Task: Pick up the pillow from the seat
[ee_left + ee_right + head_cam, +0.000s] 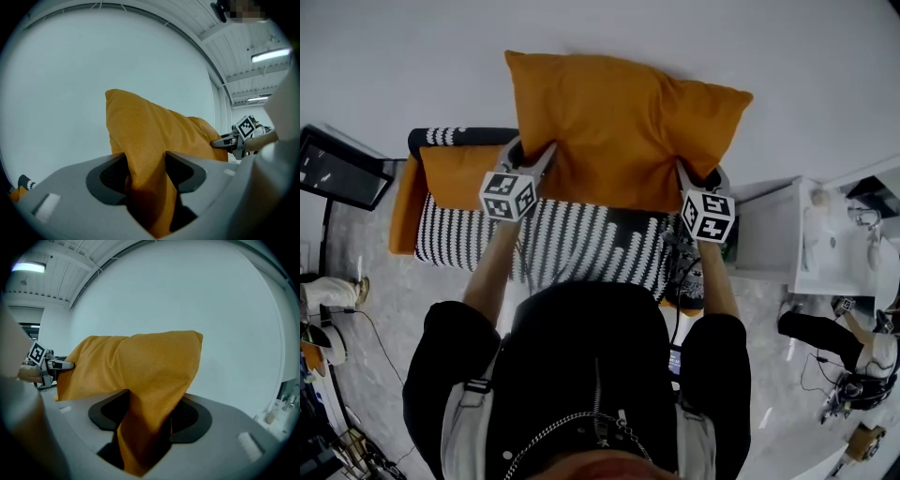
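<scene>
**Pillow** (pixel 619 127): orange, plump, plain fabric. You hold it up between your two grippers, in front of the pale wall (pixel 787 56). In the head view it sits above the back of the seat. Its long side runs left to right, and the right-hand corner sticks out past your right gripper.

**Left gripper** (pixel 536 155): it pinches the pillow's lower left edge. In the left gripper view a fold of orange cloth fills the gap between the jaws, and both dark pads press on it. The jaws stand partly apart, with only the cloth between them.

**Right gripper** (pixel 698 178): it pinches the pillow's lower right edge. In the right gripper view the cloth is bunched between the pads and hangs down through the gap. The jaws stand partly apart here too, clamped on the fabric.

**Seat** (pixel 572 244): a low couch with a black-and-white striped cover. It lies below the pillow and right in front of you.

**Second cushion** (pixel 459 173): also orange, lying on the left end of the seat, just beside your left gripper.

**Side panel** (pixel 403 206): orange, on the seat's left end.

**Screen** (pixel 337 169): dark, standing well to the left of the seat.

**White unit** (pixel 769 239): stands to the right of the seat, with small items on it too small to tell.

**Floor** (pixel 375 291): pale and glossy, with cables trailing at both sides.
</scene>
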`<state>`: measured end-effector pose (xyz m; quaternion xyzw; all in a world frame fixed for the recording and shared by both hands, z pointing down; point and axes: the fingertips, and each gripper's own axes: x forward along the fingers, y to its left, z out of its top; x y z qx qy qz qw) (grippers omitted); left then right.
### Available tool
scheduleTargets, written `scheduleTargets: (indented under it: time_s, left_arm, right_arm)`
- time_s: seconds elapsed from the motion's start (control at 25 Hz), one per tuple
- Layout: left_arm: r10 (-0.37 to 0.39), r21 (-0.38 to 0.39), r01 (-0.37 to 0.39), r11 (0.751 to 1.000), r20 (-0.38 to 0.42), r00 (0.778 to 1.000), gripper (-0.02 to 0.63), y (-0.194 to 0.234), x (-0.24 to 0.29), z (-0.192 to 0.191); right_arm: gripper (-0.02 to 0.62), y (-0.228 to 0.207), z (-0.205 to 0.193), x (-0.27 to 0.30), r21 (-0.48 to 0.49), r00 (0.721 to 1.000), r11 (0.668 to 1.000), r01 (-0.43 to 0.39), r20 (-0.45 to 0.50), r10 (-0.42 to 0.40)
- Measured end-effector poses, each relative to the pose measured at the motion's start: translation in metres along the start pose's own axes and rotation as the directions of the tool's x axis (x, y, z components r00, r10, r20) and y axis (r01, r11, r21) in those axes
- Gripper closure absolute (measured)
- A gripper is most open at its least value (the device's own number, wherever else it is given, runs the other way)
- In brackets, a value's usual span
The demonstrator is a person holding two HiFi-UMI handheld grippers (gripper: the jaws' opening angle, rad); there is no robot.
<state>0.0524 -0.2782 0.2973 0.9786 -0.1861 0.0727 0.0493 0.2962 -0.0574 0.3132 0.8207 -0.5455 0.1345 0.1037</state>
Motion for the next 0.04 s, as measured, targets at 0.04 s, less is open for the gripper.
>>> scheduleTargets:
  time_s: [0.04]
  left_arm:
    - [0.0,0.001,0.0,1.0,-0.001,1.0,0.348,-0.0002,0.0002,-0.0004]
  right_arm:
    - [0.319,-0.0002,-0.0003,0.0,0.0,1.0,1.0,0.001,-0.001,-0.001]
